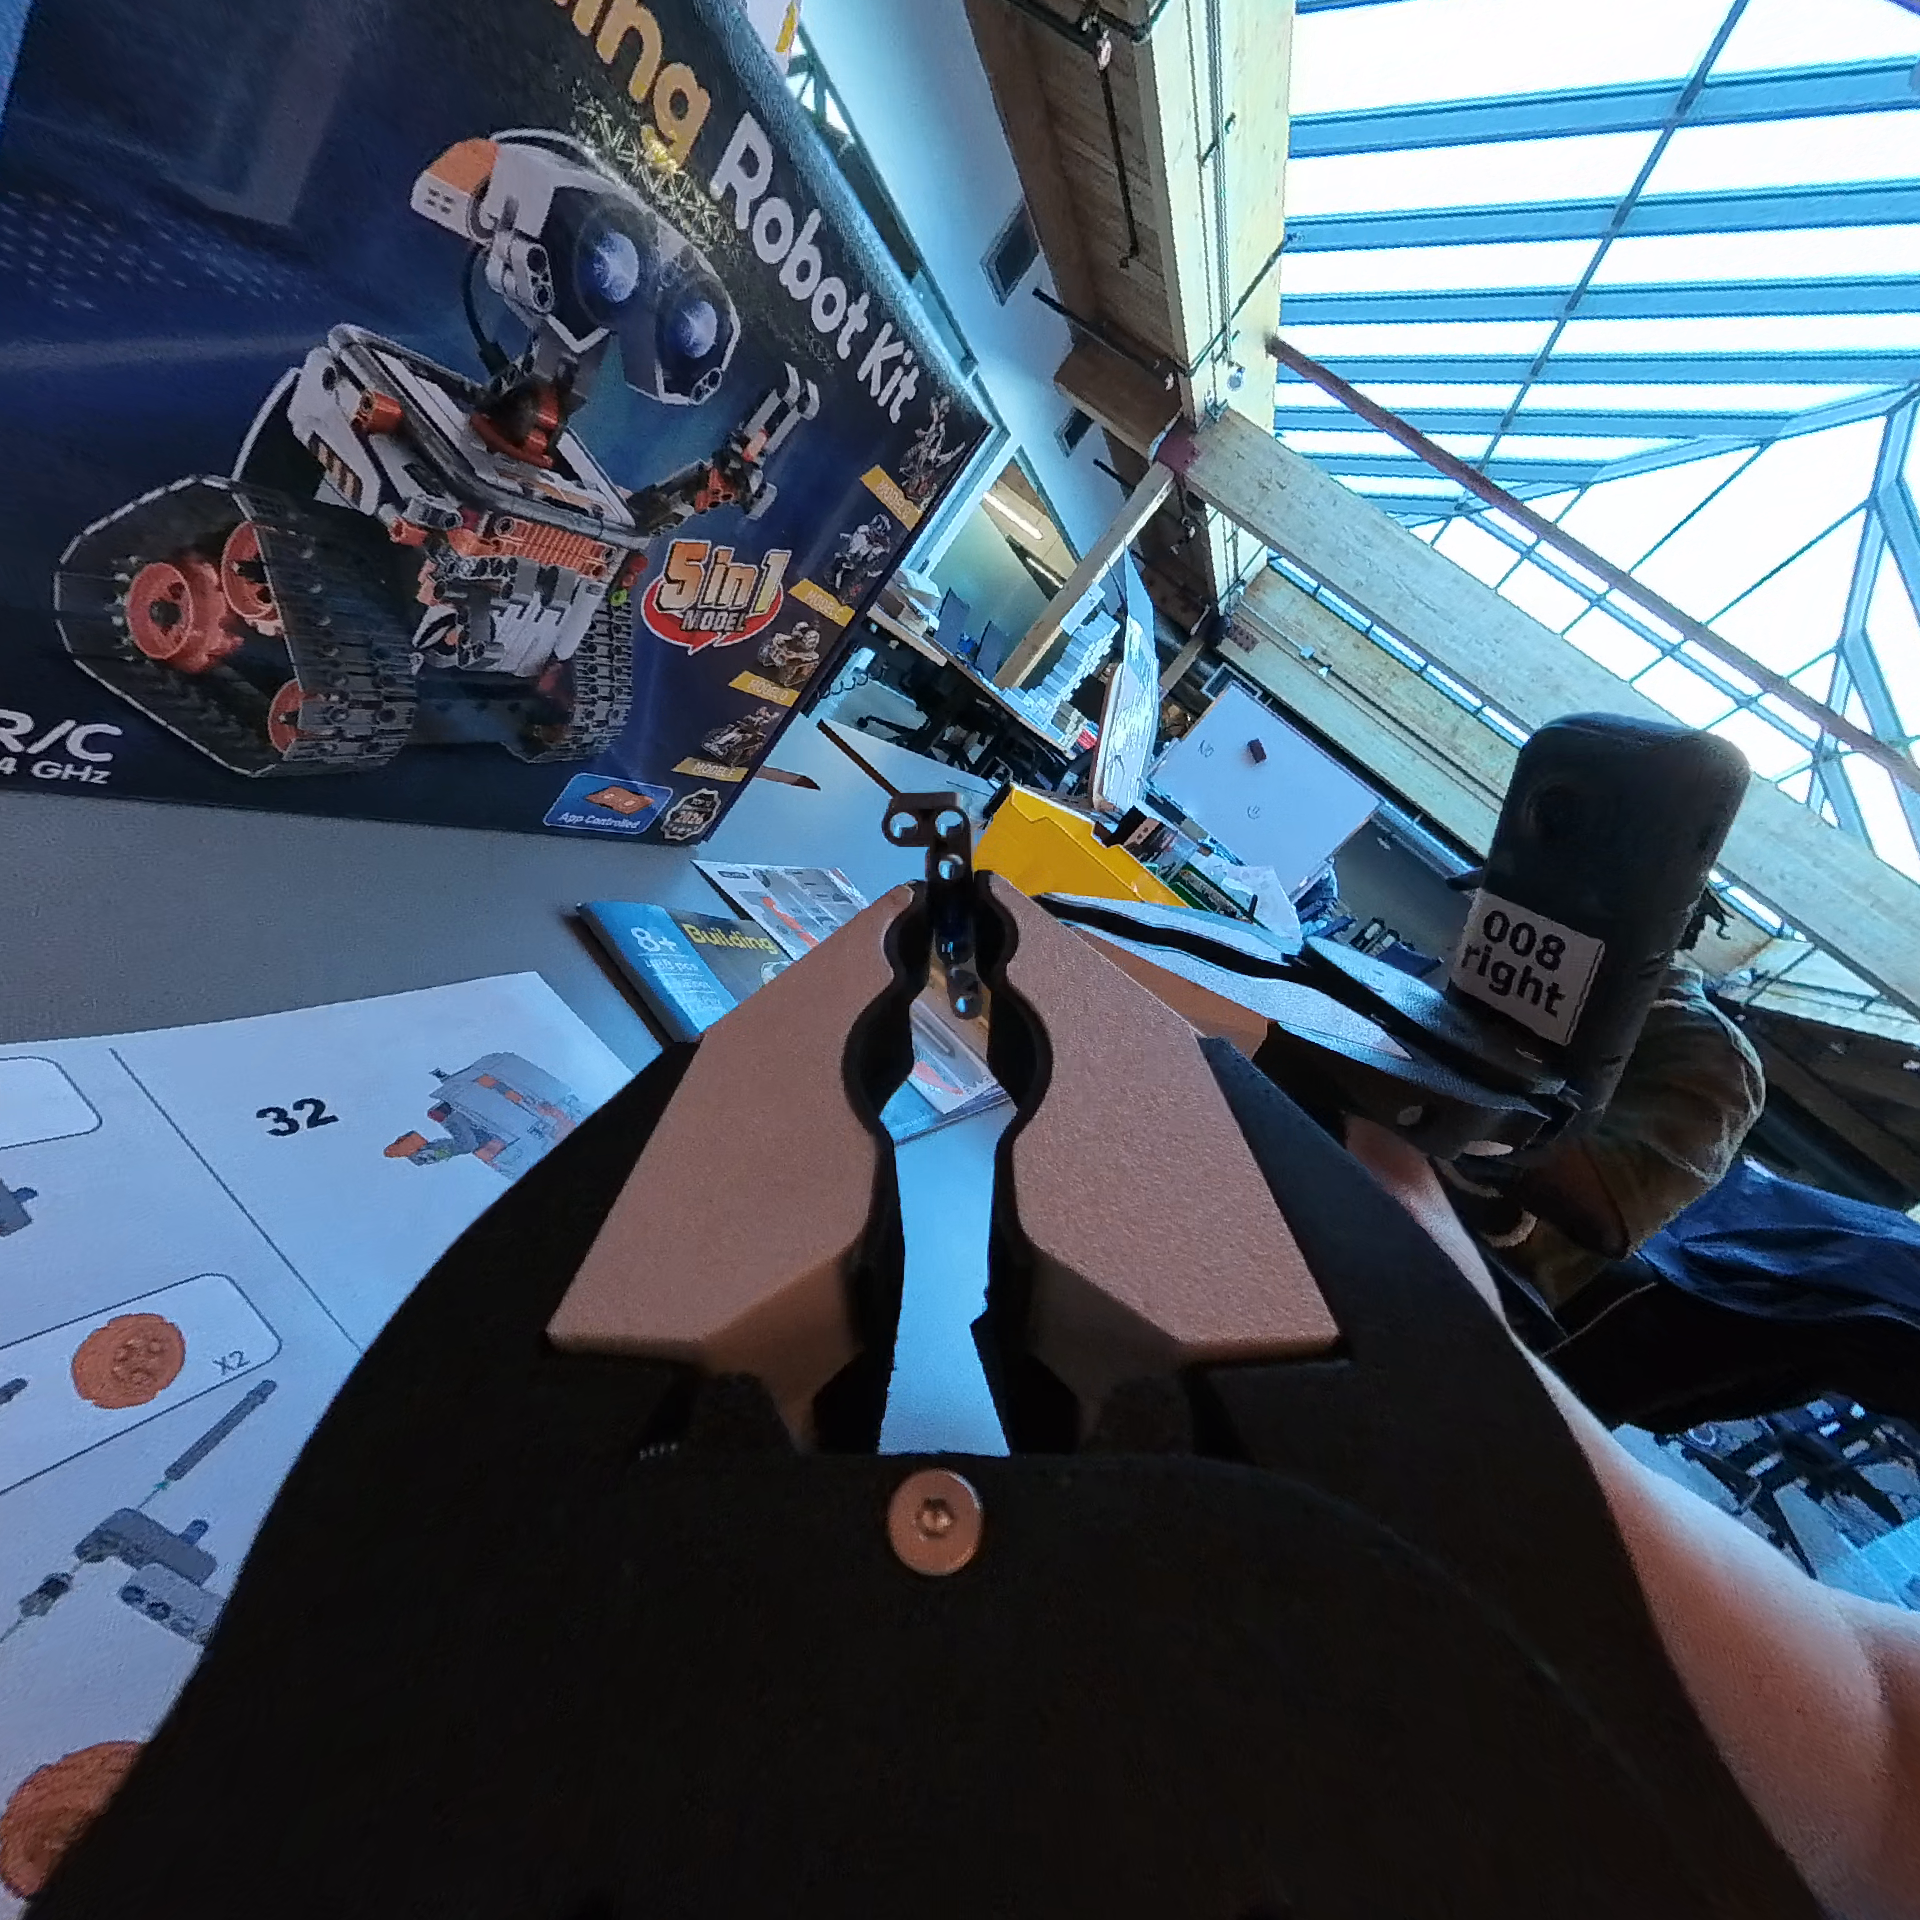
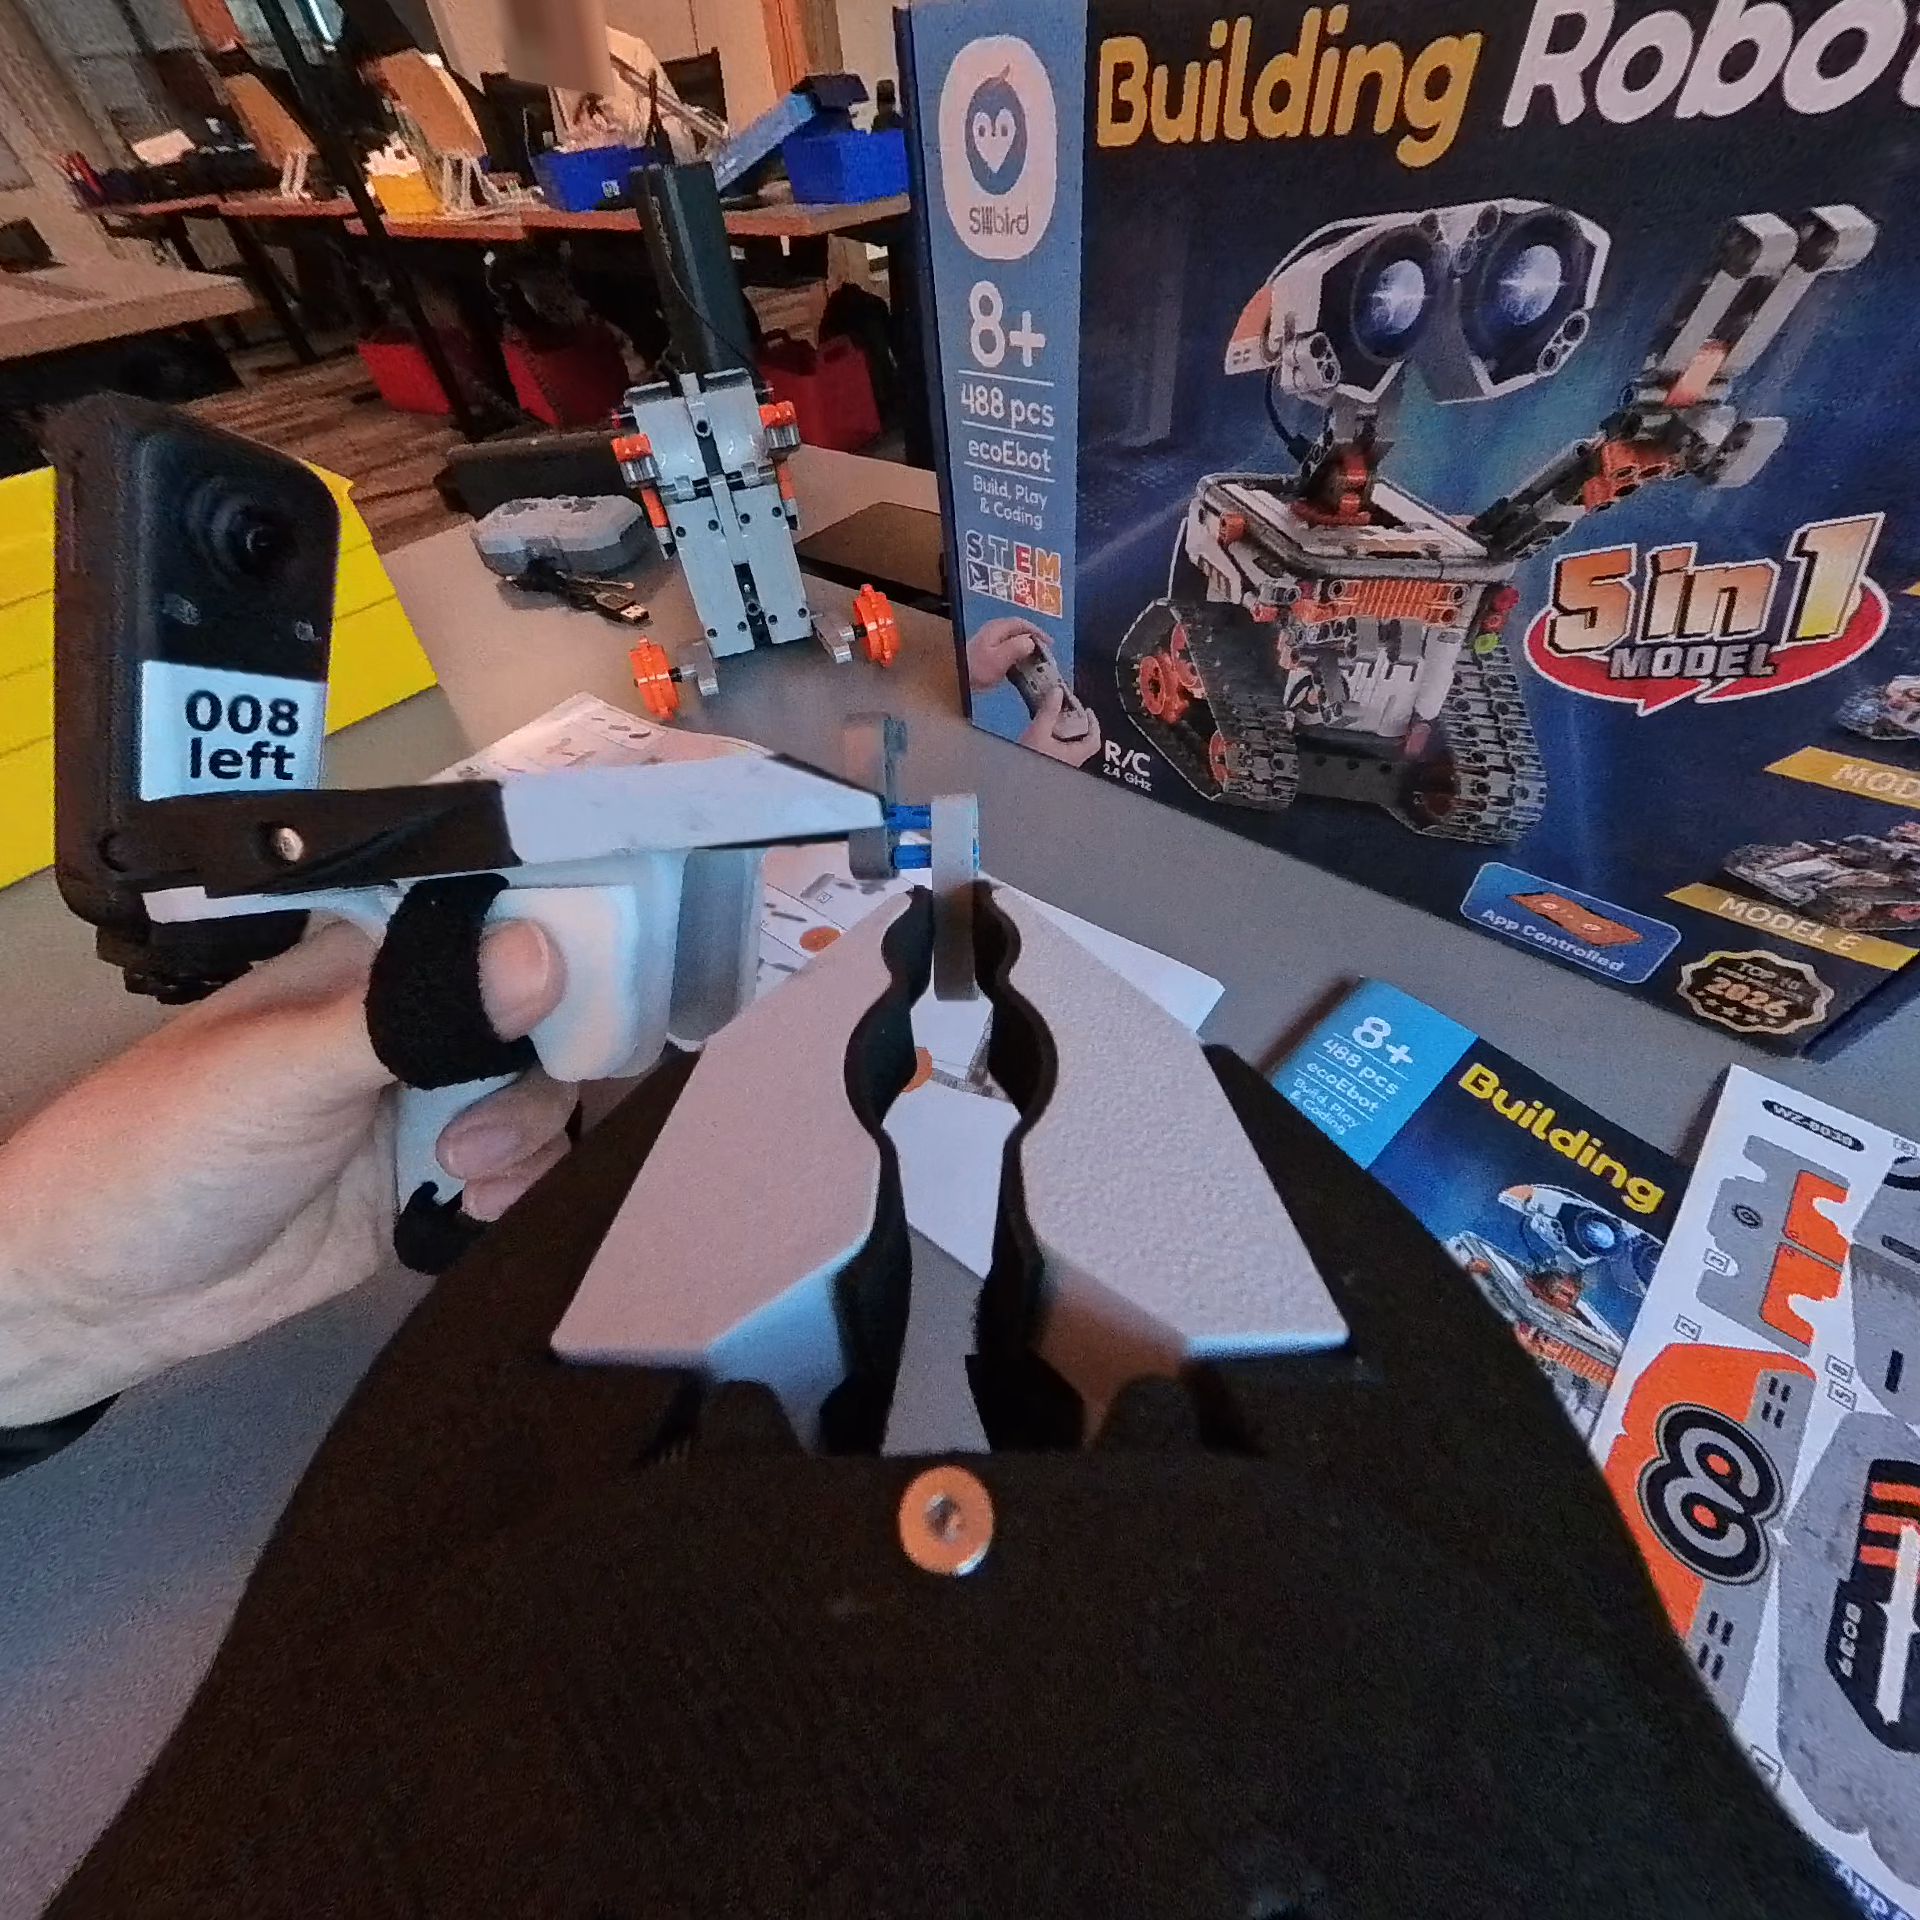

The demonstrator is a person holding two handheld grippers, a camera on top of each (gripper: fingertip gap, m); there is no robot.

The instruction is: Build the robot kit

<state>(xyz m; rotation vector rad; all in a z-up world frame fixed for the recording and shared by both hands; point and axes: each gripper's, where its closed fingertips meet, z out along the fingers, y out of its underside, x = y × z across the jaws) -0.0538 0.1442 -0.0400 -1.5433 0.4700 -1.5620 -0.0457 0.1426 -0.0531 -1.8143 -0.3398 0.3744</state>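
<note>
My left gripper is shut on a small dark grey beam with blue pins; the beam sticks up past the fingertips. My right gripper is shut on a light grey beam held upright. In the right wrist view the left gripper comes in from the left, and the blue pins of its piece reach into my light grey beam. In the left wrist view the right gripper comes in from the right, tip to tip with the left. Both are held above the grey table.
A big toy robot kit box stands behind. A partly built grey and orange model stands at the back. An instruction sheet, a booklet and a sticker sheet lie on the table. A yellow bin is at left. My two grippers' fingertips are within a few centimetres of each other.
</note>
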